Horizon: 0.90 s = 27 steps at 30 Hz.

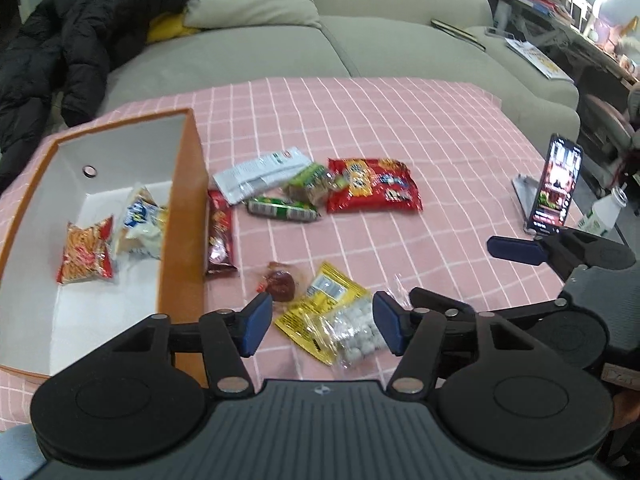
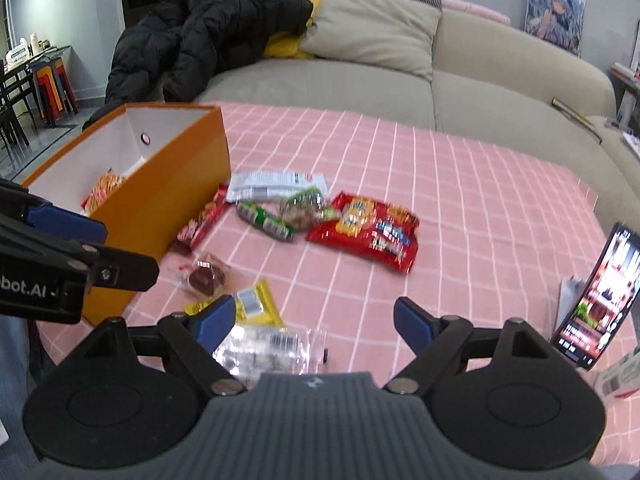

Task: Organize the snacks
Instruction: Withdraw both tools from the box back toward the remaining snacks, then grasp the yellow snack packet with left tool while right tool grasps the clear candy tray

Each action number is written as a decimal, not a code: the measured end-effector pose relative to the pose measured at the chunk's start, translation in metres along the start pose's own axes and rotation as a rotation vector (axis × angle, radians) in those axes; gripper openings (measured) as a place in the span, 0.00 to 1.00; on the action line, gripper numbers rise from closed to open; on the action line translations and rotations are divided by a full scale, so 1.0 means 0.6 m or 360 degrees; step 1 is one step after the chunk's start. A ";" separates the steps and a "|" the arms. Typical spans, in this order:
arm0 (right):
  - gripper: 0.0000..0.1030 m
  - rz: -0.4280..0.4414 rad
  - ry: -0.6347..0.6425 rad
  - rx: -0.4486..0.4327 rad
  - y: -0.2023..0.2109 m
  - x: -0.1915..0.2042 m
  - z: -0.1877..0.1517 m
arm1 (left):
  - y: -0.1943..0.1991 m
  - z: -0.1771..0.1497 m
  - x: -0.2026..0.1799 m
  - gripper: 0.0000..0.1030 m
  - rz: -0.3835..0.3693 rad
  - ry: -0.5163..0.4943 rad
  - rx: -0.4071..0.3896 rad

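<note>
**A:** Two grippers, both tilted steeply down over the pink checked worktop. How do the jaws stand?

**B:** The left gripper has its blue pads apart, straddling the yellow-and-clear candy bag without pressing on it. The right gripper is spread wide, with nothing between its pads; the same bag lies just under its left finger.

**A:** And the snacks?

**B:** In the orange box at the left lie a red-and-orange packet and a white-and-blue one. Loose on the worktop are a big red bag, a white pouch, a green tube, a dark red bar against the box wall and a small red sweet.

**A:** Any writing?

**B:** Only "bot.AI" on the left gripper's body, seen from the right wrist. The packet labels are too blurred to read.
</note>
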State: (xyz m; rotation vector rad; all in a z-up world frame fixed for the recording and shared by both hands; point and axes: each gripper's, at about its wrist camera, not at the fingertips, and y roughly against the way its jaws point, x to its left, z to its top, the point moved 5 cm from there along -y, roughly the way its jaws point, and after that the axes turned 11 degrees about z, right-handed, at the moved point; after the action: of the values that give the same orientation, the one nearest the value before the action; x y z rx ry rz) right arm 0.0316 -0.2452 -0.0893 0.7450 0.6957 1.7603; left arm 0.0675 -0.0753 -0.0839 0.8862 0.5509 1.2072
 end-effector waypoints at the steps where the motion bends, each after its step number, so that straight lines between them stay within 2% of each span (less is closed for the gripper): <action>1: 0.81 0.0001 -0.0007 0.0013 -0.004 -0.001 -0.003 | -0.002 -0.001 -0.003 0.64 -0.0011 0.0000 0.0005; 8: 0.71 0.0046 -0.0045 0.0101 -0.035 -0.011 -0.024 | -0.028 -0.007 -0.014 0.55 -0.0056 0.0014 0.0089; 13: 0.70 0.0161 0.0072 0.0175 -0.060 0.005 -0.034 | -0.051 -0.008 -0.016 0.55 -0.0050 -0.0004 0.0143; 19: 0.74 0.0196 0.0130 0.0337 -0.096 0.019 -0.049 | -0.074 -0.019 -0.020 0.55 -0.0033 -0.0073 0.0221; 20: 0.78 0.0199 0.0129 0.0366 -0.100 0.020 -0.053 | -0.078 -0.021 -0.020 0.55 -0.0032 -0.0076 0.0233; 21: 0.81 0.0189 0.0131 0.0400 -0.105 0.021 -0.058 | -0.081 -0.022 -0.020 0.55 -0.0035 -0.0076 0.0243; 24: 0.81 0.0154 0.0133 0.0472 -0.120 0.017 -0.072 | -0.092 -0.026 -0.022 0.55 -0.0045 -0.0080 0.0273; 25: 0.80 0.0154 0.0125 0.0484 -0.123 0.013 -0.074 | -0.096 -0.027 -0.023 0.55 -0.0047 -0.0083 0.0282; 27: 0.70 0.0143 0.0119 0.0493 -0.130 0.007 -0.076 | -0.105 -0.031 -0.025 0.55 -0.0055 -0.0086 0.0304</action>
State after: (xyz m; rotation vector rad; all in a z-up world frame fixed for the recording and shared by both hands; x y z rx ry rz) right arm 0.0418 -0.2240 -0.1768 0.9345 1.0146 1.7899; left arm 0.0841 -0.0902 -0.1471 1.0639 0.6427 1.1088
